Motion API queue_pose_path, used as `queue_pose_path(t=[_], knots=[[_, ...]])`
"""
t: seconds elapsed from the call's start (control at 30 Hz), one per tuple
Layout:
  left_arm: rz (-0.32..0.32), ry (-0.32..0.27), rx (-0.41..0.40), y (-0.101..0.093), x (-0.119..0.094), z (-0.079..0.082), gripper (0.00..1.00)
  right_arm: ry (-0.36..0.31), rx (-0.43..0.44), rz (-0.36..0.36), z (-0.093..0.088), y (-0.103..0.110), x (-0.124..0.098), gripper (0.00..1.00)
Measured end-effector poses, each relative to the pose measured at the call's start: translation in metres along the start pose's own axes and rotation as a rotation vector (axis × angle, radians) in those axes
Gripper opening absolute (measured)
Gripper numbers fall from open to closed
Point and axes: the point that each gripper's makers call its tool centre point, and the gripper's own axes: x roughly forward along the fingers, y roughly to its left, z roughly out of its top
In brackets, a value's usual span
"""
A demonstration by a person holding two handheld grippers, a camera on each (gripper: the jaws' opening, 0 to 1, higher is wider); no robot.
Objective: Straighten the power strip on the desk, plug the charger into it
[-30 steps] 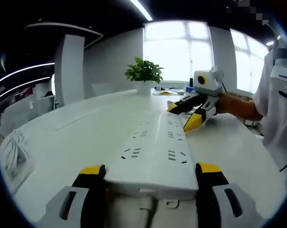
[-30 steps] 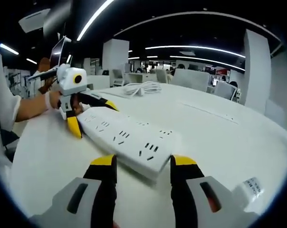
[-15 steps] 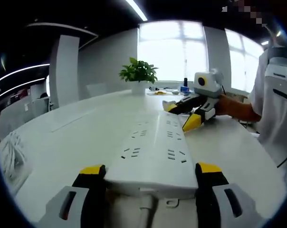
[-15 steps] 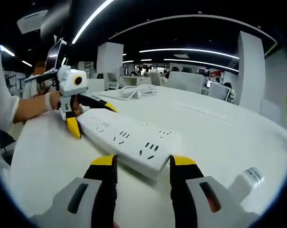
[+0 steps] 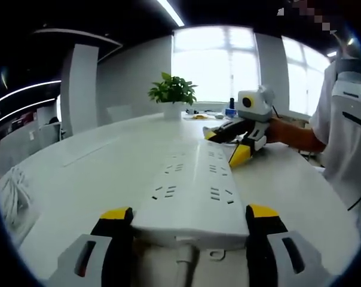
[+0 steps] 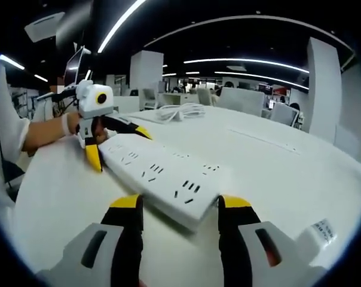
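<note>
Straddling the power strip (image 5: pixel 192 191) at both ends, we hold it flat on the white desk (image 5: pixel 97 173).

Our left gripper (image 5: pixel 191 220) has its jaws wide, one on each side of the corded end; our right gripper (image 6: pixel 177 208) likewise brackets the far end, jaws wide. We cannot tell whether any jaw touches the casing. The strip's long axis runs straight from one gripper to the other, sockets facing up. A white charger (image 6: pixel 317 234) lies near our right jaw, its label print too small to read.
</note>
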Motion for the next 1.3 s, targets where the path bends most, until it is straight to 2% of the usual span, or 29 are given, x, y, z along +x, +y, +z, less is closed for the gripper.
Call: queue_pose_path(t=[0.8, 1.3], knots=[[-0.104, 0.004, 0.039, -0.006, 0.005, 0.002, 0.78, 0.01, 0.048, -0.124, -0.006, 0.015, -0.02, 0.49], [-0.149, 0.004, 0.057, -0.009, 0.005, 0.002, 0.78, 0.007, 0.061, -0.168, -0.008, 0.02, -0.027, 0.48]])
